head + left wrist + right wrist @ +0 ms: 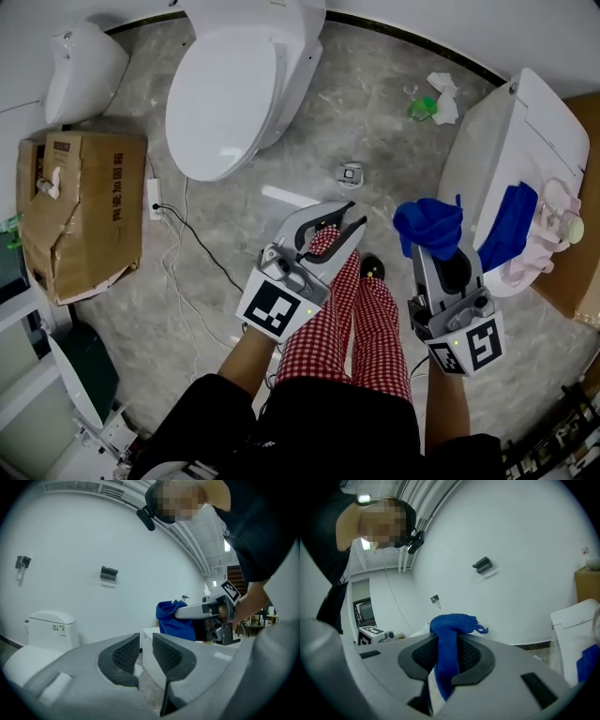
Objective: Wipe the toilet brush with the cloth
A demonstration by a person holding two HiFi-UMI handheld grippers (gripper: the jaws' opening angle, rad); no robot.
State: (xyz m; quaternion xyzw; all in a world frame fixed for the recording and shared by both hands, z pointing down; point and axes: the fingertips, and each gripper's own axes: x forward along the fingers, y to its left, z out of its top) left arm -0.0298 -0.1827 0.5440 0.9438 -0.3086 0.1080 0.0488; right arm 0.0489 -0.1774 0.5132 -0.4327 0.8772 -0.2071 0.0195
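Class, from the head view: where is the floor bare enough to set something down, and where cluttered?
Bare: the floor between the closed toilet and the right-hand toilet, around the small drain. Cluttered: crumpled paper by the wall, power strip beside the cardboard box, a blue cloth on the right-hand toilet.

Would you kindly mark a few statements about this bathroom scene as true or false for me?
1. The right gripper is shut on a blue cloth. True.
2. The left gripper holds a brush. False: nothing is between its jaws, which stand slightly apart.
3. The toilet lid at the top of the head view is raised. False: it is down.
4. A cardboard box sits on the floor at the left of the head view. True.
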